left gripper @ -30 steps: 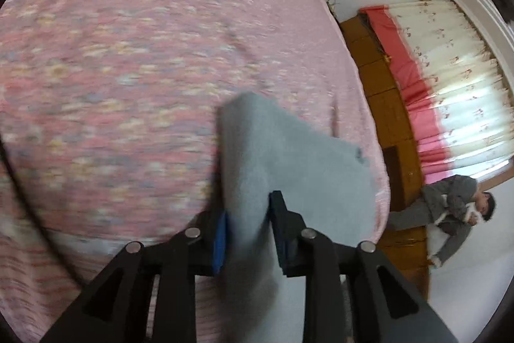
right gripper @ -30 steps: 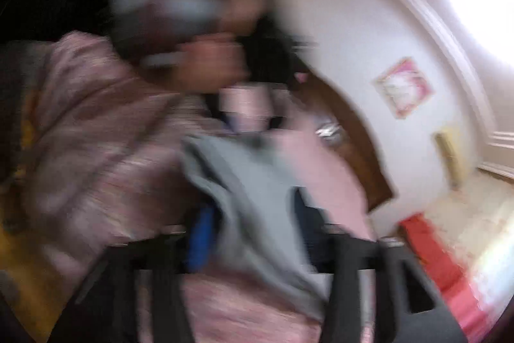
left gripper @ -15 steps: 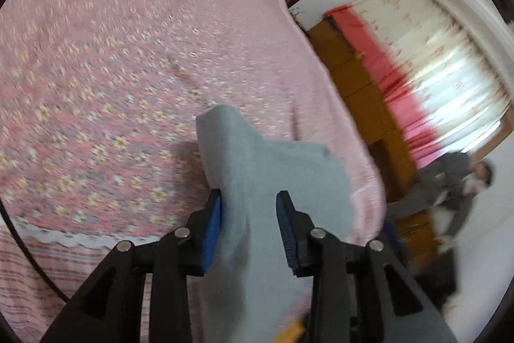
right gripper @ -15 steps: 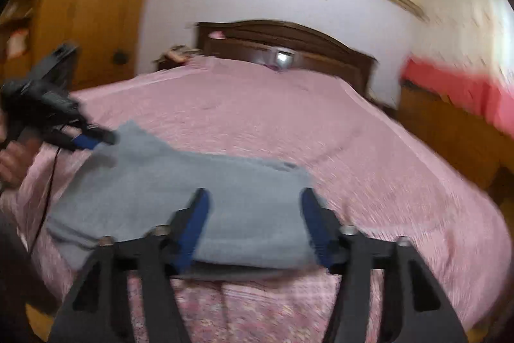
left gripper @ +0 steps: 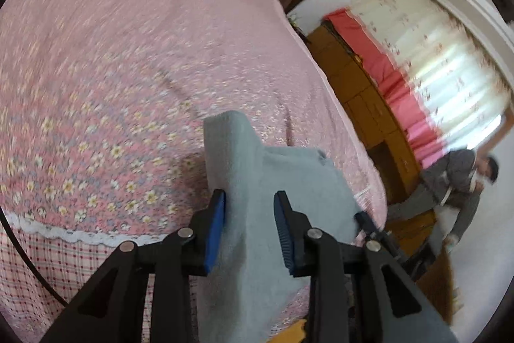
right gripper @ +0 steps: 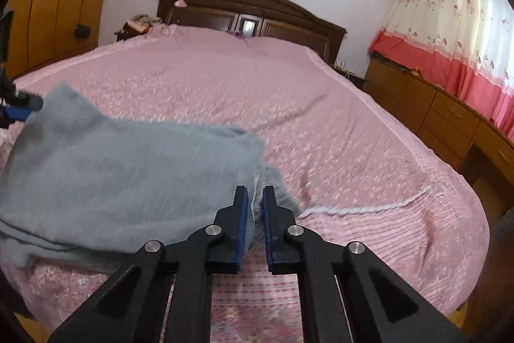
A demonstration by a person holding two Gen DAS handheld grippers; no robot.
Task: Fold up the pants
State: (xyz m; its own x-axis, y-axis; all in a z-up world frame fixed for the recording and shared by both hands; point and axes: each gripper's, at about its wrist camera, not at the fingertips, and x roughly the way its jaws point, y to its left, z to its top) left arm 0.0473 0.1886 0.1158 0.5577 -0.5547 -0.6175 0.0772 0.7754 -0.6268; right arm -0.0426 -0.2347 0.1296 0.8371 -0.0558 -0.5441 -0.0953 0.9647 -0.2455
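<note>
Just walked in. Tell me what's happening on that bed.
A person with a gripper in each hand is folding grey pants on a bed with a pink bedspread. The right gripper is shut on one edge of the fabric. The left gripper has its fingers apart with cloth between them, so whether it grips is unclear. The pants hang between the two, partly doubled over.

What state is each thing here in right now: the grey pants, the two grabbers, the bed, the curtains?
Grey pants: folded over, lifted at both ends above the bed.
Left gripper: jaws apart, cloth draped between them.
Right gripper: nearly closed, pinching the pants' edge.
Bedspread: spread out, slightly wrinkled.
Curtains: drawn shut.
Person: bent over by the cabinets.
</note>
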